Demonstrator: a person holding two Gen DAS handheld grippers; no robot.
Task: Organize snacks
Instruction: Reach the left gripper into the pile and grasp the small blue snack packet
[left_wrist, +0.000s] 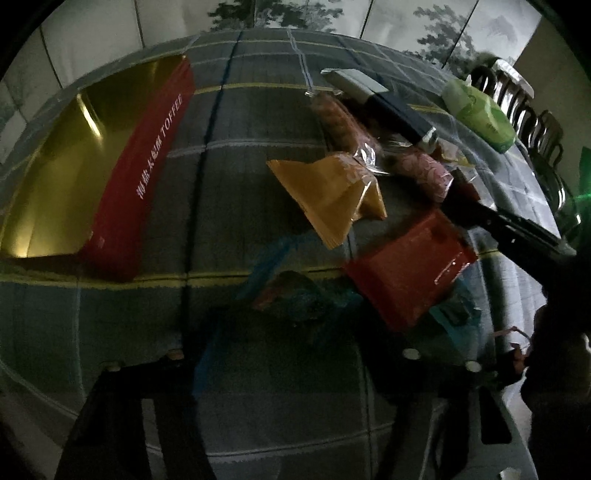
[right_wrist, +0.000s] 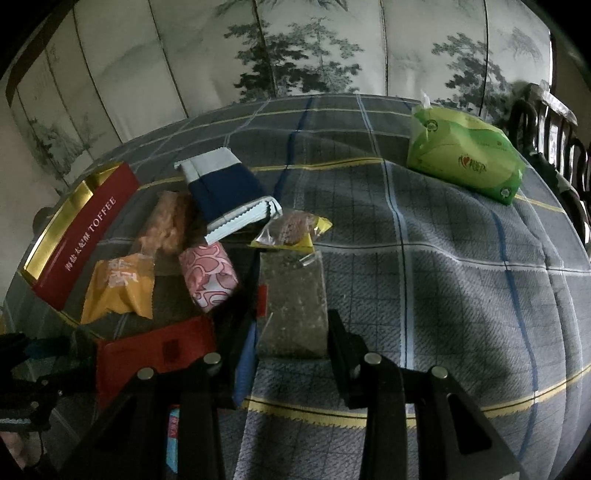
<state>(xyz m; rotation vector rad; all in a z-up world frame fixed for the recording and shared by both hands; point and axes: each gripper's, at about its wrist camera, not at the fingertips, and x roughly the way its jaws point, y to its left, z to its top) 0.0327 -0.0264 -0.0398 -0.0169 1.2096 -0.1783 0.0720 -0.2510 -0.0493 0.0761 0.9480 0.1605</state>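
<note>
My right gripper is shut on a grey-brown seeded bar packet, one finger on each long side. In the left wrist view it reaches in from the right beside a pink patterned packet. My left gripper hangs over a blue-teal packet that lies between its fingers. That area is too dark to show whether the pads touch it. An orange packet and a red packet lie just beyond. The open red toffee box with a gold inside sits at the left.
A navy-and-white packet, a peach packet and a clear yellow-edged cookie packet lie among the snacks. A green tissue pack sits at the far right of the plaid tablecloth. Dark chair backs line the right edge.
</note>
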